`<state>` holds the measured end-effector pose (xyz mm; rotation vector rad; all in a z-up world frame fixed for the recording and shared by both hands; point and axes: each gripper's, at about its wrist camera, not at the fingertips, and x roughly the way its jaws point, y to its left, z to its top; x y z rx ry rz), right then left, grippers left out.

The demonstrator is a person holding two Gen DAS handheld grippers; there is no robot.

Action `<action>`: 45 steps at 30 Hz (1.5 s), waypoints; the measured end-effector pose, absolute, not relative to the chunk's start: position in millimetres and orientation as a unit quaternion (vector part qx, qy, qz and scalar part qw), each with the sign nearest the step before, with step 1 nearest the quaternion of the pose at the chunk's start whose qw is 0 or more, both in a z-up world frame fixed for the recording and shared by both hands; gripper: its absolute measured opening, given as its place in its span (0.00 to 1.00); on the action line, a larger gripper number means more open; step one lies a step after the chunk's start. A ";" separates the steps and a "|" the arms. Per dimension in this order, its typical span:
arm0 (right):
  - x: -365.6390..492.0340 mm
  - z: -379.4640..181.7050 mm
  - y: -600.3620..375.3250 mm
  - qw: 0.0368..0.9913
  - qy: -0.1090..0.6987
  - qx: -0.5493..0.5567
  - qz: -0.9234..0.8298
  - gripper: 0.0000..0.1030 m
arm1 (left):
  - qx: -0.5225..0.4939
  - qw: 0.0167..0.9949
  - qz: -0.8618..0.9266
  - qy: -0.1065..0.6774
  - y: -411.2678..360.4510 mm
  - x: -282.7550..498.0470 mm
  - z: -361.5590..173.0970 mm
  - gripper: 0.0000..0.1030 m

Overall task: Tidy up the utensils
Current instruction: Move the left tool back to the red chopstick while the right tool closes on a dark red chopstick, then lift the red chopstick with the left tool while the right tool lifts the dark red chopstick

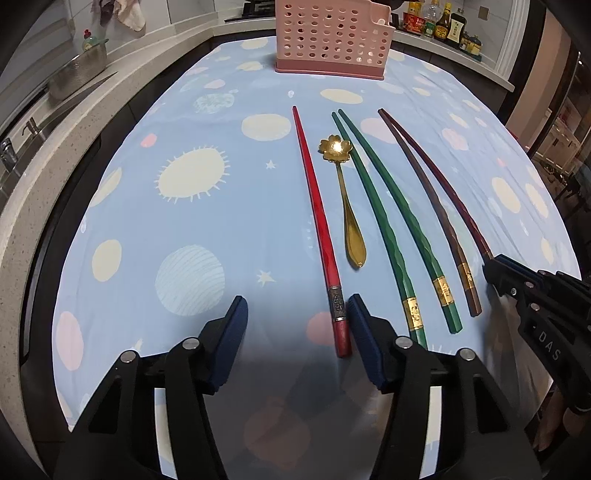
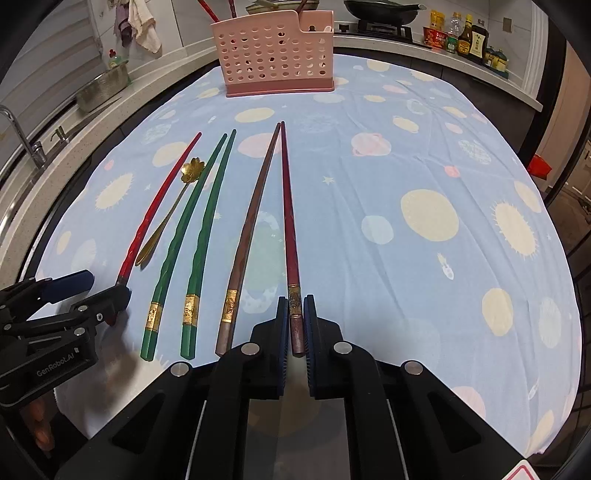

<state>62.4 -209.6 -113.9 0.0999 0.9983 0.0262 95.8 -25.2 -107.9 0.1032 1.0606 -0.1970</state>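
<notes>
- The dark red chopstick [image 2: 289, 236] is what's getting dealt with right now. It lies flat on the cloth, thin end pointing at the pink holder [image 2: 277, 55], and the right gripper [image 2: 296, 325] has its pads closed in on the thick end. Looks like contact on both sides, so I'd call it gripped but not lifted.
- Just left of it is its brown partner [image 2: 251, 229], then two green chopsticks [image 2: 192, 236], then a little gold flower spoon [image 2: 173, 210], and furthest from it a bright red chopstick [image 1: 317, 229].
- The left gripper [image 1: 295, 321] is wide open with nothing in it. The bright red stick's thick end sits between its pads, right up against the right-hand pad. Can't tell if it's actually touching.
- My guess: this is the pick-up step. Next it needs a clean lift without rolling the stick, then a carry forward and a tip-down drop into the holder, which already has a few things poking out of it.
- Everything sits on a light blue tablecloth [image 2: 406, 155] with suns and planets, a bit wrinkled.
- Past the holder there's a stove with a pan [image 2: 380, 9], sauce bottles [image 2: 465, 37] off to its right, and a sink with a tap [image 2: 22, 136] along the left.
</notes>
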 end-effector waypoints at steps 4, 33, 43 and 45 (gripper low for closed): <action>61.5 -114.1 -210.3 0.876 0.478 0.052 0.015 0.07 | 0.045 0.858 -0.102 0.501 -24.8 95.5 -106.1 0.27; 53.9 -38.8 -233.3 0.908 0.400 0.123 0.028 0.07 | -0.031 0.887 -0.117 0.445 -2.2 103.8 -28.9 0.07; 79.3 23.7 -261.1 0.931 0.331 0.153 0.019 0.07 | -0.055 0.918 -0.107 0.377 11.4 132.8 31.0 0.07; 86.2 34.5 -266.4 0.935 0.318 0.157 0.020 0.07 | -0.060 0.924 -0.104 0.362 14.3 141.5 42.7 0.07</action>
